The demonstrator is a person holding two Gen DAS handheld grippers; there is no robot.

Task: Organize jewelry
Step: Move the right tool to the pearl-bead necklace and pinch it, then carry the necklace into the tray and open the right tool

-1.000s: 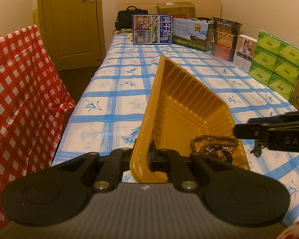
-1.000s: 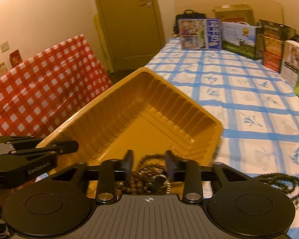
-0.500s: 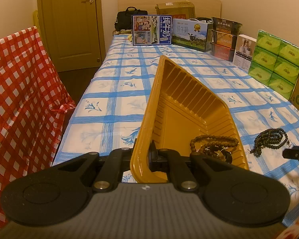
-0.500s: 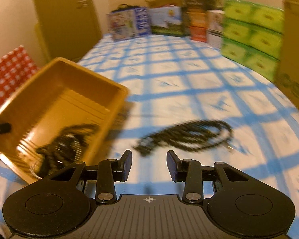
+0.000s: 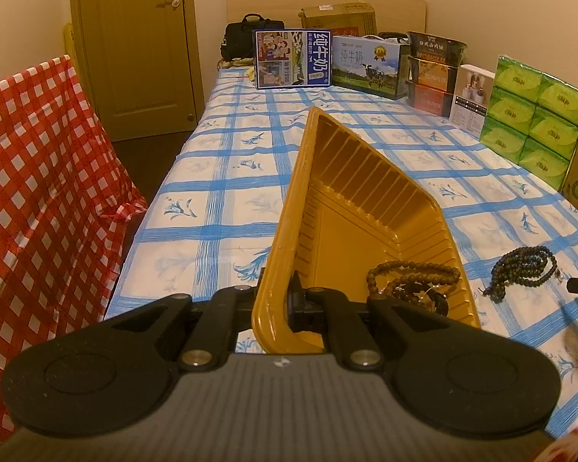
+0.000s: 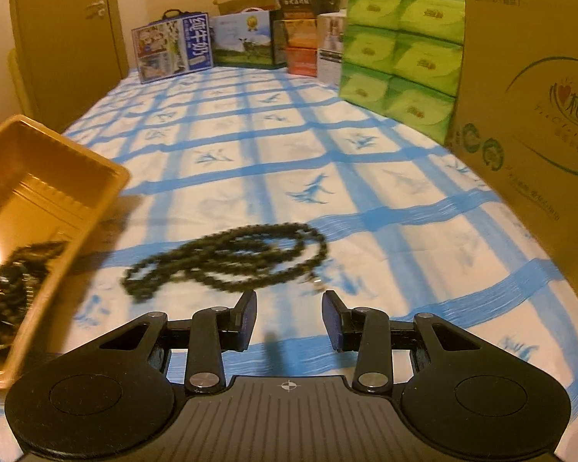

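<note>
My left gripper [image 5: 277, 300] is shut on the near rim of the yellow plastic tray [image 5: 366, 208], which rests on the blue-checked cloth. Brown and dark bead bracelets [image 5: 408, 281] lie in the tray's near right corner; they also show in the right wrist view [image 6: 4, 281]. A dark green bead necklace [image 6: 231, 258] lies loose on the cloth to the right of the tray [image 6: 46, 177], also seen in the left wrist view [image 5: 524, 269]. My right gripper [image 6: 289, 319] is open and empty, just short of the necklace.
Milk cartons [image 5: 293, 57], snack boxes [image 5: 435, 73] and green tissue packs [image 6: 400, 61] line the far and right sides. A large cardboard box [image 6: 531, 96] stands close on the right. A red checked cloth [image 5: 31, 177] hangs on the left.
My right gripper has left the tray, swung right and now faces the loose green necklace, jaws open. The left gripper and tray have not moved.
</note>
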